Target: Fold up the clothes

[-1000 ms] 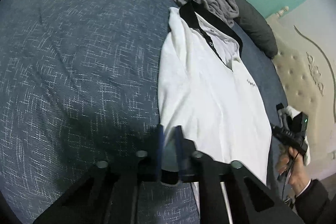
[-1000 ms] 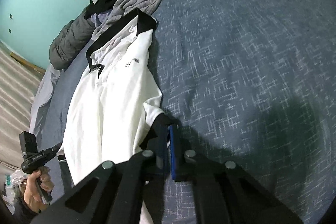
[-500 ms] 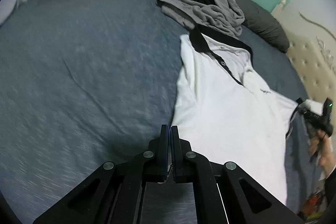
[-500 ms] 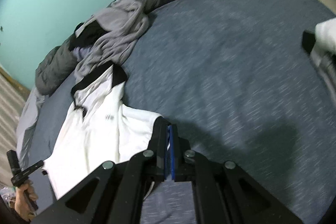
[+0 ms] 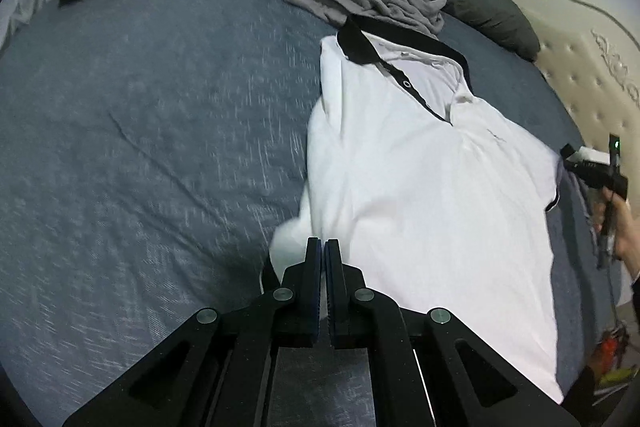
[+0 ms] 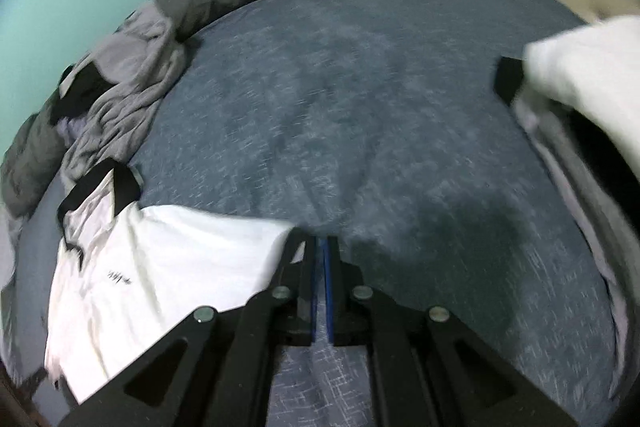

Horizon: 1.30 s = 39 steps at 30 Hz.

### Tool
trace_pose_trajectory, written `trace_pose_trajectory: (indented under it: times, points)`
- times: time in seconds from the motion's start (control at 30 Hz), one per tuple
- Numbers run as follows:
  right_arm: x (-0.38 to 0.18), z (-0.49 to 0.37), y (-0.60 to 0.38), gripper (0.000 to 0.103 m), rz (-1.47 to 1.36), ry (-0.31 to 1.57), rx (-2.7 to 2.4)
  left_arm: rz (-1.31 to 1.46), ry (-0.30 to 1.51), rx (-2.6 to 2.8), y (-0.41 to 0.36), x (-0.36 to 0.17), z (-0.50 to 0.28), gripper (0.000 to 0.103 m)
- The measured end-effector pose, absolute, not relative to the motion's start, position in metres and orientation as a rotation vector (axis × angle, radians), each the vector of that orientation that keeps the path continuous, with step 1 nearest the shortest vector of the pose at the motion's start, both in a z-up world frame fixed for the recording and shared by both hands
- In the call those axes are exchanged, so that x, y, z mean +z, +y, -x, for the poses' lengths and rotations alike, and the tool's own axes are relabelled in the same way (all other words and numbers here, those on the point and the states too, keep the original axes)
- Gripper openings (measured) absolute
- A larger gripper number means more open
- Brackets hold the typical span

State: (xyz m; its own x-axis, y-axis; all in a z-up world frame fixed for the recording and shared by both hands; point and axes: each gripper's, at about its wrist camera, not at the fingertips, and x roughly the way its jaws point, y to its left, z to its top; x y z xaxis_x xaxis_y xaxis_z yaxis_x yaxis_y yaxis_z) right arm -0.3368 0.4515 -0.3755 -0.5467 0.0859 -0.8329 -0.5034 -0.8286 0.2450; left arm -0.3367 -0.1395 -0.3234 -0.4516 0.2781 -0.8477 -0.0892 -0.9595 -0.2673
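Both grippers, left [image 5: 322,247] and right [image 6: 322,245], pinched on sleeve edges of white black-collared polo shirt [image 5: 420,179], spread between them on blue bedspread [image 5: 140,147].

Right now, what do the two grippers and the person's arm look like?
Both grippers, left and right, are matte black with angular cut-out linkage arms, four round silver pivot bolts each, and blue pads on the inner finger faces. Seen from the left wrist view, the right unit's body carries a white block and a small green light. A dark sleeve covers the wrist behind it.
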Motion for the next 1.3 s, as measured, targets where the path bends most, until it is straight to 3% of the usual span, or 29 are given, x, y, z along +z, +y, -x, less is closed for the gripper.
trace_pose_trajectory:
  times: [0.03, 0.1, 0.13, 0.17, 0.33, 0.4, 0.83, 0.97, 1.3]
  points:
    - [-0.379, 0.33, 0.451, 0.008, 1.245, 0.723, 2.418, 1.505, -0.293, 2.495, -0.142, -0.324, 0.335, 0.005]
    - [-0.385, 0.317, 0.449, 0.023, 1.22, 0.834, 2.447, 1.481, -0.38, 2.527, -0.154, -0.323, 0.332, 0.022]
    - [-0.391, 0.311, 0.445, 0.034, 1.232, 0.867, 2.46, 1.466, -0.442, 2.544, -0.163, -0.322, 0.33, 0.036]
    - [-0.397, 0.304, 0.441, 0.037, 1.245, 0.9, 2.472, 1.46, -0.512, 2.561, -0.172, -0.323, 0.329, 0.038]
    - [-0.42, 0.278, 0.423, 0.037, 1.25, 1.038, 2.517, 1.481, -0.769, 2.55, -0.201, -0.341, 0.324, 0.038]
    - [-0.421, 0.269, 0.415, 0.037, 1.242, 1.068, 2.534, 1.484, -0.795, 2.544, -0.2, -0.347, 0.322, 0.037]
    - [-0.423, 0.23, 0.38, 0.037, 1.278, 1.126, 2.593, 1.55, -0.555, 2.434, -0.116, -0.374, 0.327, 0.032]
    - [-0.417, 0.228, 0.38, 0.037, 1.263, 1.117, 2.619, 1.514, -0.569, 2.46, -0.121, -0.367, 0.32, 0.032]
    - [-0.415, 0.222, 0.374, 0.037, 1.243, 1.12, 2.628, 1.446, -0.951, 2.5, -0.184, -0.363, 0.324, 0.034]
